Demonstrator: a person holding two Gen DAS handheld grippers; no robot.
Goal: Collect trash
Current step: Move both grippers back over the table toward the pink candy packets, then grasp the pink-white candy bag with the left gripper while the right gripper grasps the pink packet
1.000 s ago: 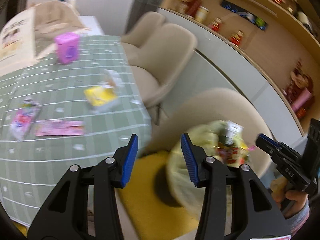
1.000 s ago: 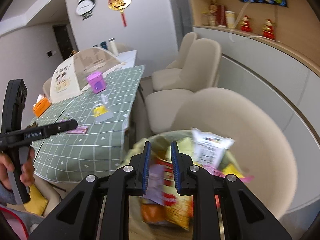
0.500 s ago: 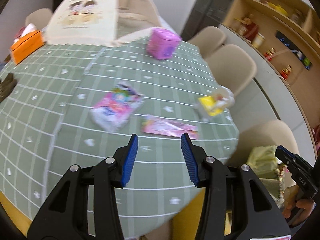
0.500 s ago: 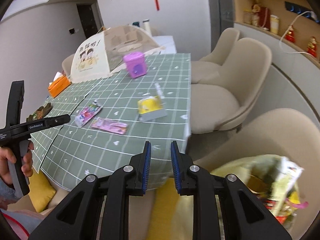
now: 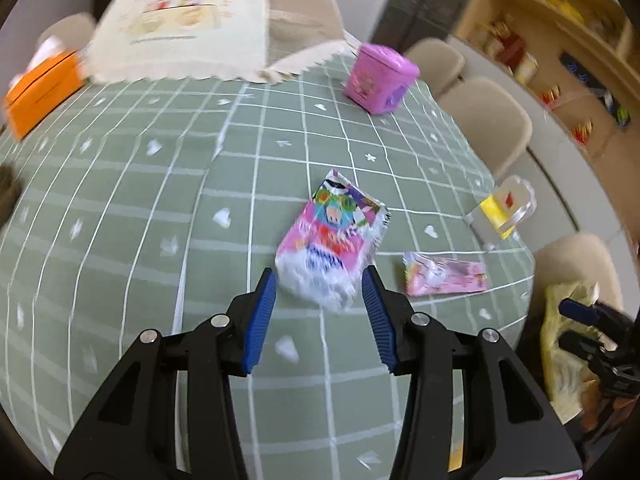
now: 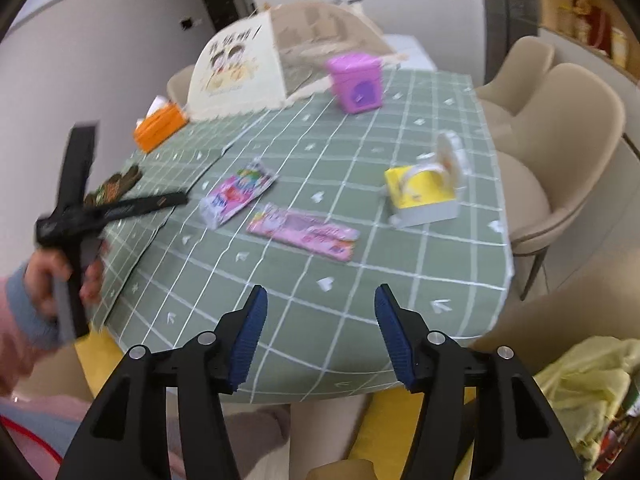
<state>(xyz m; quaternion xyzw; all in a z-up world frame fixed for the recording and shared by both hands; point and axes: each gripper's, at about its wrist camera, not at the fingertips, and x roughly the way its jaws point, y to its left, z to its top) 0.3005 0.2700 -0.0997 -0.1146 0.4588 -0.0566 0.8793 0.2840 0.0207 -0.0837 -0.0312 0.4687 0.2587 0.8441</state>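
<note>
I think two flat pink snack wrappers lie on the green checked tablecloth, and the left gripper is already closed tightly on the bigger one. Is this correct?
Not quite. The left wrist view shows the left gripper open, its blue pads on either side of the bigger wrapper without pressing it. The rest holds: both it and the long pink wrapper lie on the green checked tablecloth.

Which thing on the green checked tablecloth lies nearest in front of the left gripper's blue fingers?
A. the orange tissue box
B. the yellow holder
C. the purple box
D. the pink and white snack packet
D: in the left wrist view the pink and white snack packet lies just ahead of the open left gripper, its near end between the fingertips, untouched.
</note>
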